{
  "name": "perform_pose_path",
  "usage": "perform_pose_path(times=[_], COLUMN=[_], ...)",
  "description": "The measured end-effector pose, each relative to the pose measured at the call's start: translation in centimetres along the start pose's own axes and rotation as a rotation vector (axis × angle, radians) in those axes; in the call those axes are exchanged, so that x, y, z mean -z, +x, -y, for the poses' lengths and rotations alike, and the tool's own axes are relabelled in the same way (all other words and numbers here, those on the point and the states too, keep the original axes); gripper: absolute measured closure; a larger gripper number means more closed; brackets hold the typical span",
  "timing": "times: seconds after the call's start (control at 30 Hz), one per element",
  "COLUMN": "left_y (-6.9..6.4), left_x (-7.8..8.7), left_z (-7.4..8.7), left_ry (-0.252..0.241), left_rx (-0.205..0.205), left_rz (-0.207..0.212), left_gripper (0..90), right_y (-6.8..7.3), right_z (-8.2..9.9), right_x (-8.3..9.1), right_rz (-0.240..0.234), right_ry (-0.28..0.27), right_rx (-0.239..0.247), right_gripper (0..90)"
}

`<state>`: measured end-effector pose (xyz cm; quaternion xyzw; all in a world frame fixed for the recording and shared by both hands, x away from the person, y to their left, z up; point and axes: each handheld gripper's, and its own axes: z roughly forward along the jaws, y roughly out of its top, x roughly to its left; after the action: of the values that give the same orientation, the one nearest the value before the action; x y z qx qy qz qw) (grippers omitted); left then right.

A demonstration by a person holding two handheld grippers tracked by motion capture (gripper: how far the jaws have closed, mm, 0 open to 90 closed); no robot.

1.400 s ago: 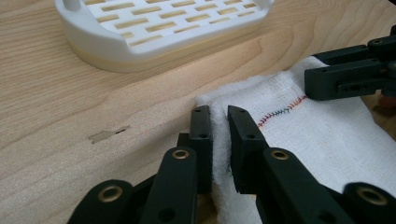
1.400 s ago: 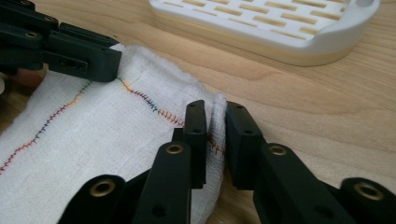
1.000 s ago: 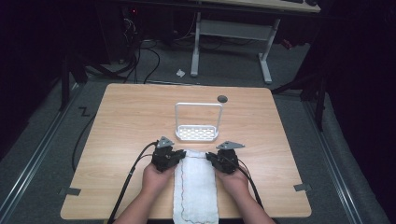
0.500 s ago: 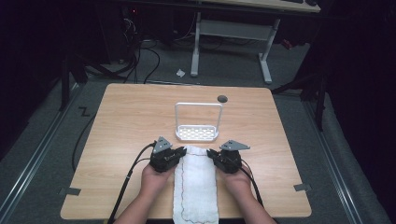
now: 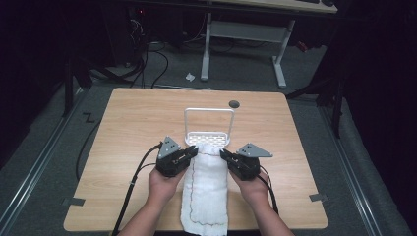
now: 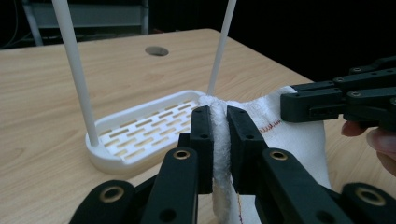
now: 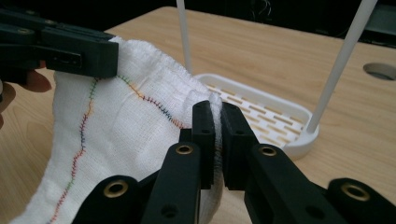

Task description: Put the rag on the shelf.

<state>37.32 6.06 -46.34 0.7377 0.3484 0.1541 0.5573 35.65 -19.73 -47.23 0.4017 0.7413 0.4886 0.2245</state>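
Fingers of left gripper (image 6: 218, 140) clamp towel (image 5: 206, 191) far corner; right gripper (image 7: 215, 135) pinches other far corner. Both grasps look done; towel edge lifted just short of rack (image 5: 208, 139), rest trailing back over desk (image 5: 295, 147) toward person. Likely left: hang over rack bar. Towel white, woven, coloured stitching; rack white plastic, slotted base, thin hoop.

White cloth (image 5: 206, 187) with seemingly multicoloured stitching, white rack (image 5: 208, 138).
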Motion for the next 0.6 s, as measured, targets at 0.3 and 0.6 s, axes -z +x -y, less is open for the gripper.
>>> perform_pose_path(times=[0.3, 0.6], left_y=[-0.6, -1.6], left_x=[1.8, 3.2], left_z=[-2.8, -6.1], left_ry=[-0.076, -0.152], left_rx=[-0.028, -0.086], left_rz=[-0.004, -0.016], left_gripper=[81.7, 81.8], right_y=[0.3, 1.0], right_z=[-3.3, -6.7], right_x=[1.8, 3.1], right_rz=[0.002, 0.000], right_ry=[-0.081, -0.148], right_rx=[0.037, 0.076], right_gripper=[85.9, 86.0])
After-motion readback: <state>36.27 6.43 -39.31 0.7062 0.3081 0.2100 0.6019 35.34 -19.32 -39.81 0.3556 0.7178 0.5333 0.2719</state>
